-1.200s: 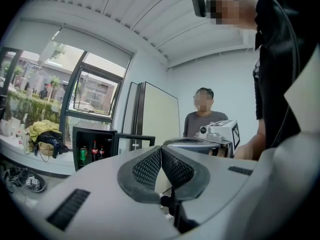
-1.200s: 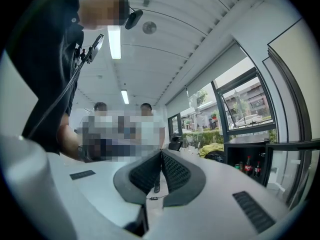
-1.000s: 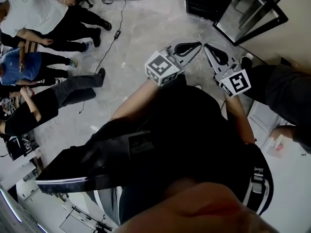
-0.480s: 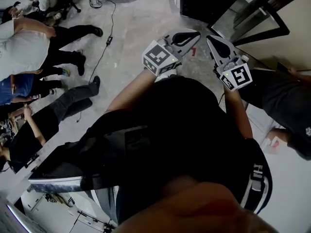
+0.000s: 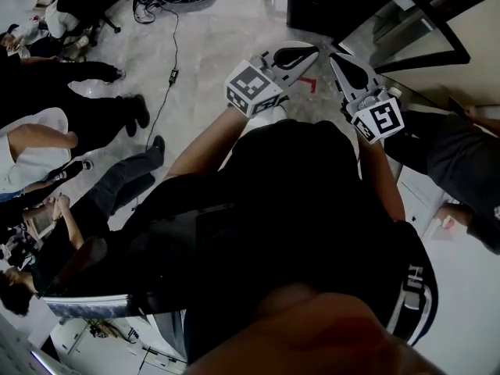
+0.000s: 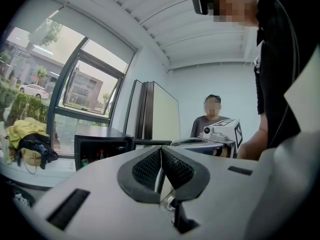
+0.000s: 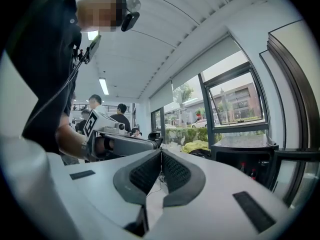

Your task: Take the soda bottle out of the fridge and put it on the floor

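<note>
I hold both claws up ahead, side by side: left gripper and right gripper are each pinched closed on nothing. The fridge is at twelve o'clock with its door open. Bottles stand inside; which is the soda, I can't tell.

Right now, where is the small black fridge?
The small black fridge stands at the head view's top centre, just beyond the left tongs and right tongs.

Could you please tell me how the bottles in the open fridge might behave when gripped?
The bottles in the fridge look slim and upright, so probably light but tippy if nudged. Their material is too small to judge.
</note>
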Demonstrator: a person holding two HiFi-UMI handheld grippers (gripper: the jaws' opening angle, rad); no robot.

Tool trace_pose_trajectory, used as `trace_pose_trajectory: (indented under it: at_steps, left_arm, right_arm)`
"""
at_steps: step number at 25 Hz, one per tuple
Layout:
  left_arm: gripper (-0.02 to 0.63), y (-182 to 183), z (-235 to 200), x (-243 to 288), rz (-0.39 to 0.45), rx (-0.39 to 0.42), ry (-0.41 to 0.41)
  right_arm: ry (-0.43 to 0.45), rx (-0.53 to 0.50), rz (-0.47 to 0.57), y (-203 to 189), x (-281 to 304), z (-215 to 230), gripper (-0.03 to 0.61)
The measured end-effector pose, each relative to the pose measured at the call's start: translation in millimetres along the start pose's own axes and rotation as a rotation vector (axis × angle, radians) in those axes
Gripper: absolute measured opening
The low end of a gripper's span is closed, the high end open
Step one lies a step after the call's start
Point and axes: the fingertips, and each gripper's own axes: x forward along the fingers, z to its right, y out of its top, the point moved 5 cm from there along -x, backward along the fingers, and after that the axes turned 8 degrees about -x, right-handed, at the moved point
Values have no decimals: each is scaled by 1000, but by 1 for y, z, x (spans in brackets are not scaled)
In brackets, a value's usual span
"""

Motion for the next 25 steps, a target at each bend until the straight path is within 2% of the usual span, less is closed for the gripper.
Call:
trace_pose_trajectory:
  at_steps: [6, 12, 25]
  left_arm:
    - [5, -2, -23, 22, 3, -7, 2]
    - [6, 2, -42, 49, -3, -12, 43]
    - [5, 18, -103, 137, -35, -15, 184]
  right_arm:
    - [11, 2, -35, -17, 8, 26, 12]
    - [48, 2, -21, -23, 17, 64, 12]
    - [94, 66, -27, -61, 46, 193, 14]
